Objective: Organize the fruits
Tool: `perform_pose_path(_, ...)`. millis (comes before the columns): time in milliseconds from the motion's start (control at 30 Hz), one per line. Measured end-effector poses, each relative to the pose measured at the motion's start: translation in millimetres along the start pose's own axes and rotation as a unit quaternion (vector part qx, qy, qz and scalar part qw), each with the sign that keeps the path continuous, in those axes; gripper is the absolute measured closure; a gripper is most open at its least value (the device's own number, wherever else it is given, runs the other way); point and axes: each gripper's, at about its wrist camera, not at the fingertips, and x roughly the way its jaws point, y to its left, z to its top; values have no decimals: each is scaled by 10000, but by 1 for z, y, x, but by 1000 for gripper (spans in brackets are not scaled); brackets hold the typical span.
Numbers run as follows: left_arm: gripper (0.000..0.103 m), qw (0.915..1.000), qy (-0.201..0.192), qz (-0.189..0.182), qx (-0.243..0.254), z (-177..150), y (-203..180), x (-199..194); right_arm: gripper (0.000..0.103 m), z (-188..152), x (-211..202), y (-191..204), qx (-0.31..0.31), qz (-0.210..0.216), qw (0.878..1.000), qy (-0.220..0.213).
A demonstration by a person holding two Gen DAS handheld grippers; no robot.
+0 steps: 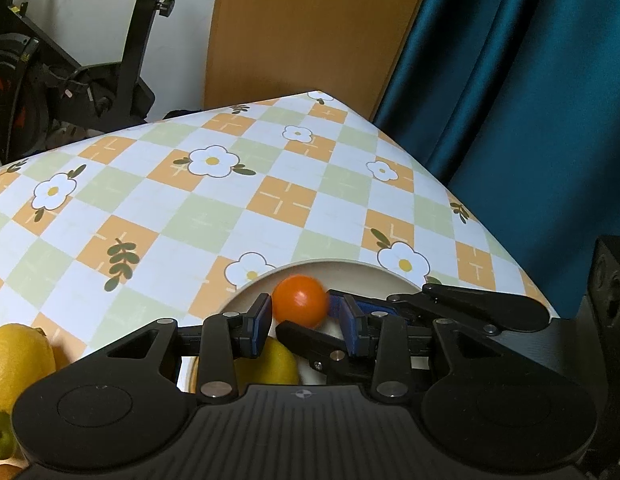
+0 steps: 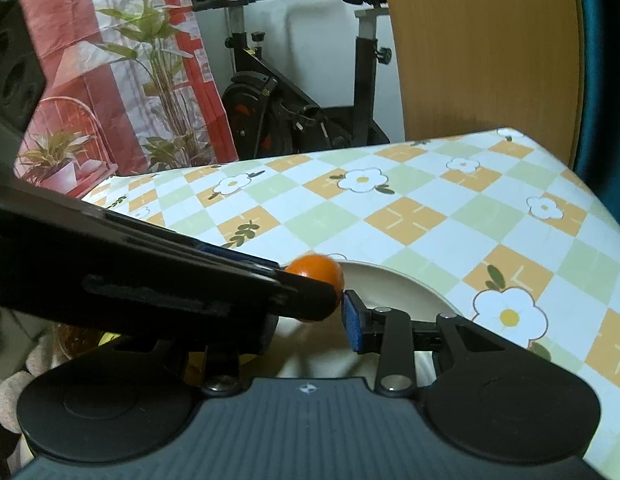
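Orange [image 1: 300, 300] between left claw [image 1: 306, 322] pads, above plate [image 1: 350, 270].

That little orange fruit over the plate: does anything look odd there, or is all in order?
One oddity: both tools crowd the small orange fruit over the white plate. The left tool brackets it with open jaws, while the right tool reaches into the same spot, one finger crossing between the left pads. Nothing looks spilled or damaged.
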Motion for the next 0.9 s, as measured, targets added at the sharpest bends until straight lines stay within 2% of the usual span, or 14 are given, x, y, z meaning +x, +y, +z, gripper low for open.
perform_pose_path(267, 64, 9994, -224, -79, -237, 3, 15, -24, 66, 8, 2, 5, -13, -51, 10000, 53)
perform_pose_path(567, 64, 9955, -827, 83, -452, 13, 43, -94, 66, 32, -24, 22, -149, -108, 9997, -178)
perform_pose_path(767, 64, 9891, -1325, 460, -454, 14, 62, -153, 66, 52, -49, 44, -224, -104, 9982, -543)
perform_pose_path(900, 64, 9833, -1527, 884, -452, 8, 75, -187, 66, 61, -64, 63, -216, -58, 9966, -788)
